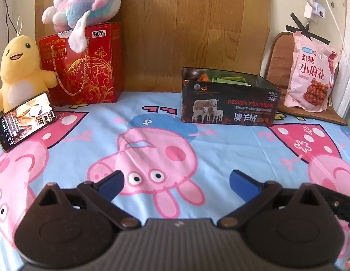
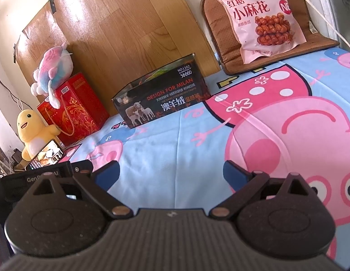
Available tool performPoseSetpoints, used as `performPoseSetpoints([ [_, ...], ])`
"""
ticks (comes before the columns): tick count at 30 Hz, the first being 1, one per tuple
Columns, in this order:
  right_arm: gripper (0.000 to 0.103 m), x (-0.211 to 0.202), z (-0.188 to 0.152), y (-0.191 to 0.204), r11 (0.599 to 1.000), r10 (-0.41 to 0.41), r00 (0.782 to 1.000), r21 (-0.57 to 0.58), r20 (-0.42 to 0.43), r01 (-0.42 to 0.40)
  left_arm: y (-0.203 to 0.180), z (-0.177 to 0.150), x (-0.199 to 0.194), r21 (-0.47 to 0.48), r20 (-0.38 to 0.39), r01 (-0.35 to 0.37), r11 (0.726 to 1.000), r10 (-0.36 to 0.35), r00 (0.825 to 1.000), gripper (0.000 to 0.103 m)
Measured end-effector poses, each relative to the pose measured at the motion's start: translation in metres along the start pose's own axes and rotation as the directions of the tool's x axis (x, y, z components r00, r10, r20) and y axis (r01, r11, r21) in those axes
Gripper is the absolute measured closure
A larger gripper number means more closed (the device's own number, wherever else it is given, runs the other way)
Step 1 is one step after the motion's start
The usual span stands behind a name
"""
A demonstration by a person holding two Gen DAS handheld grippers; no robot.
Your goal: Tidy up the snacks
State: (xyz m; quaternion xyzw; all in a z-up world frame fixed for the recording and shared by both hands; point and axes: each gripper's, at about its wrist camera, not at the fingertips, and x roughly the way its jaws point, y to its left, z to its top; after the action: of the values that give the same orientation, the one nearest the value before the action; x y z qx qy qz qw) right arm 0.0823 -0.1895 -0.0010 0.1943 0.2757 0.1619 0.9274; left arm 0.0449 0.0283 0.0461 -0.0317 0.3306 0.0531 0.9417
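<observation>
Blue pads tip both tools, and both stand spread wide with nothing between them. The left gripper (image 1: 176, 180) hovers low over the cartoon-pig bedsheet (image 1: 152, 122), its fingers aimed at the wooden headboard (image 1: 175, 33) and level with each other. The right gripper (image 2: 171, 172) hangs just as low over the same sheet, tilted so that the scene leans; part of the left gripper's black body shows at its left edge.

Snacks sit along the far side of the sheet. A dark open-topped box (image 1: 228, 103), printed with sheep and the words DESIGN FOR MILAN, stands upright on the sheet close to the headboard; green and orange packets (image 1: 229, 79) peek over its rim, though what they are cannot be told. To its right a pink bag of brown-sugar twists (image 1: 310, 72), puffed and sealed, leans upright on a brown seat cushion (image 1: 278, 67) near the wall, apart from the box. To the left, well apart from the box, a red cashew biscuit gift box (image 1: 84, 67) with a rope handle stands against the headboard, with a pink and blue plush toy (image 1: 87, 6) lying on top. A yellow plush duck (image 1: 19, 72) sits beside it, and a phone (image 1: 26, 122) with a lit screen is propped in front of the duck.
</observation>
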Motion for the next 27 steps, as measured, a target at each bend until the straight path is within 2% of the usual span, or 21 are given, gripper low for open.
performPoseSetpoints([
  [3, 0.003, 0.0002, -0.001, 0.0005, 1.0, 0.0, 1.0, -0.002, -0.001, 0.0, -0.0036, -0.0007, -0.0008, 0.016, 0.011, -0.011, 1.0, 0.011, 1.0, 0.0],
  [15, 0.003, -0.0007, 0.0006, -0.0005, 1.0, 0.002, 1.0, -0.001, 0.001, -0.002, -0.0064, 0.0009, 0.0004, 0.016, -0.014, 0.033, 0.999, -0.033, 0.999, 0.0],
  [27, 0.003, 0.0005, 0.0009, -0.0006, 1.0, 0.001, 1.0, 0.0, -0.002, -0.001, -0.0103, 0.0013, 0.0013, 0.045, -0.007, 0.026, 0.999, -0.026, 1.0, 0.0],
])
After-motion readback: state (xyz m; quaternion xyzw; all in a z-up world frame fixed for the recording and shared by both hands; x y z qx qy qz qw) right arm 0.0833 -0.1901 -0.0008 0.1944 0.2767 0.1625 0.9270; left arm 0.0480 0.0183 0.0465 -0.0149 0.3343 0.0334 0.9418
